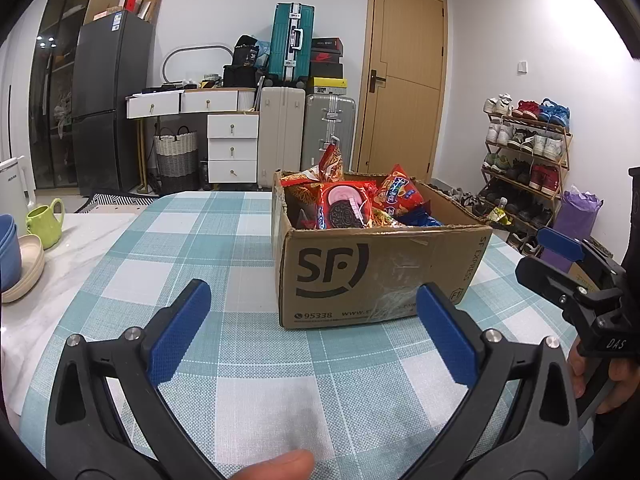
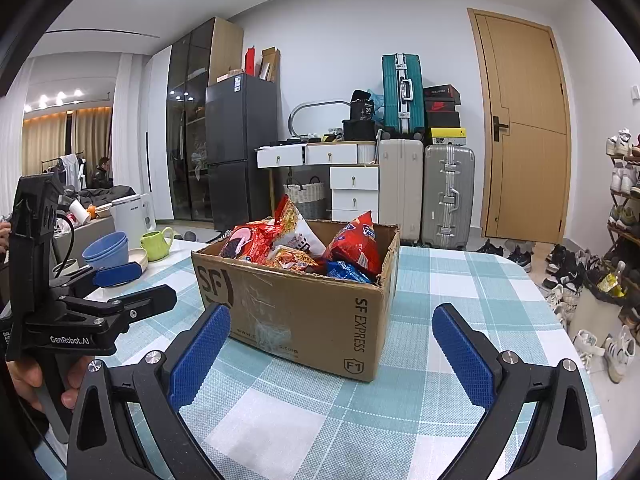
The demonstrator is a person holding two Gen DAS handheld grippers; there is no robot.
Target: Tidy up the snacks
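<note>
The left gripper (image 1: 312, 328), black-framed with blue ribbed pads, is spread wide with nothing between its fingers and hangs above the teal-and-white checked tablecloth (image 1: 200, 240) without touching it. Just ahead of its right finger stands the brown cardboard box printed "SF" (image 1: 372, 272), resting on the cloth and filled with snack bags: a red cookie packet showing a dark sandwich biscuit (image 1: 344, 208), a red crinkled chip bag (image 1: 400, 192) and a blue packet (image 1: 420, 218) beside it. The right gripper (image 2: 332, 348) is likewise fully released and empty, its fingers flanking the near corner of the same box (image 2: 304, 312) but apart from it. Off to the left gripper's left, well apart from the box, sit a lime green ceramic mug (image 1: 44, 220) and stacked blue and cream bowls (image 1: 16, 256).
</note>
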